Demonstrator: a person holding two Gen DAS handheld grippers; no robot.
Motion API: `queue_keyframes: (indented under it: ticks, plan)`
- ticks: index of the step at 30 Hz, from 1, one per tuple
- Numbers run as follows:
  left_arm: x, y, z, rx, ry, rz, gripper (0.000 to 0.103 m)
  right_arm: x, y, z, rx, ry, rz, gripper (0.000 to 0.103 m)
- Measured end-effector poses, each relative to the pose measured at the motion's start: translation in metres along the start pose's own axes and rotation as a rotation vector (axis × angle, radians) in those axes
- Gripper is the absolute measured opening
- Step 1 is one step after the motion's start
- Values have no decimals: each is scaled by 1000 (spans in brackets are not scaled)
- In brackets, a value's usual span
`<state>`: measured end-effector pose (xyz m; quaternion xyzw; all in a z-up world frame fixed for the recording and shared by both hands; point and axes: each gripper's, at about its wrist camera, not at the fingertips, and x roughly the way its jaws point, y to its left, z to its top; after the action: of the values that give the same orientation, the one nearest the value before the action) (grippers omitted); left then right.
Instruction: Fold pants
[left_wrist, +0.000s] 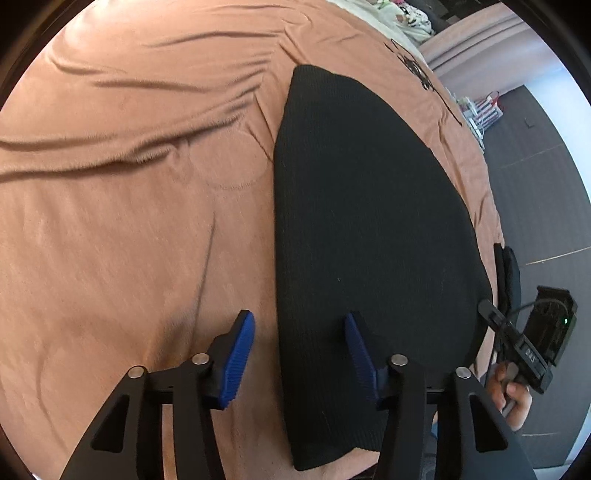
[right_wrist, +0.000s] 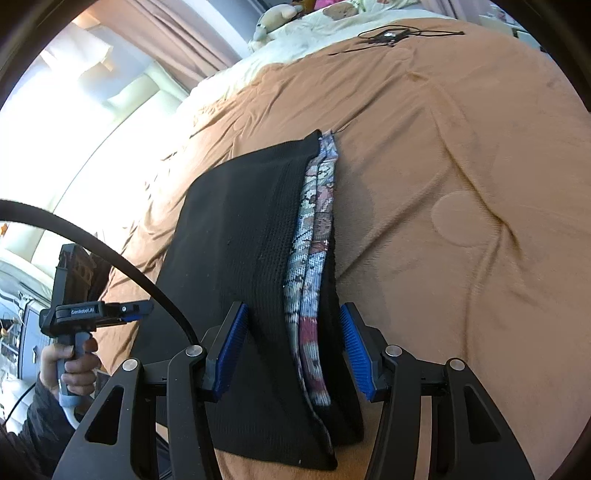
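Black knit pants lie folded flat on a brown blanket. In the left wrist view my left gripper stands open over their near left edge, with one blue pad above the blanket and the other above the black cloth. The right wrist view shows the pants as a stack with a patterned lining along its right edge. My right gripper is open and straddles that layered edge; the pads do not press on it.
The blanket covers a bed and is wrinkled around the pants. A black cable lies at the far end near pale bedding and a soft toy. A hand holds the left gripper's handle. Dark floor runs beside the bed.
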<state>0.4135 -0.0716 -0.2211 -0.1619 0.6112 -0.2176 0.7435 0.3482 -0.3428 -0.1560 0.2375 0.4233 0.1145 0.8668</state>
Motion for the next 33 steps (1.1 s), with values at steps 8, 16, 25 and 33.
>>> queue_keyframes:
  ticks: [8,16,25,33]
  plan:
    - [4,0,-24,-39,69,-52,33,19,-3,-2,28,46,2,47]
    - [-21,-6,-25,-3,13,-52,11,18,2,-5,40,52,12,17]
    - [-53,16,-19,-1,-20,-13,10,22,28,-17,42,115,114,13]
    - [-46,28,-12,7,-25,76,45,25,26,-17,50,141,141,40]
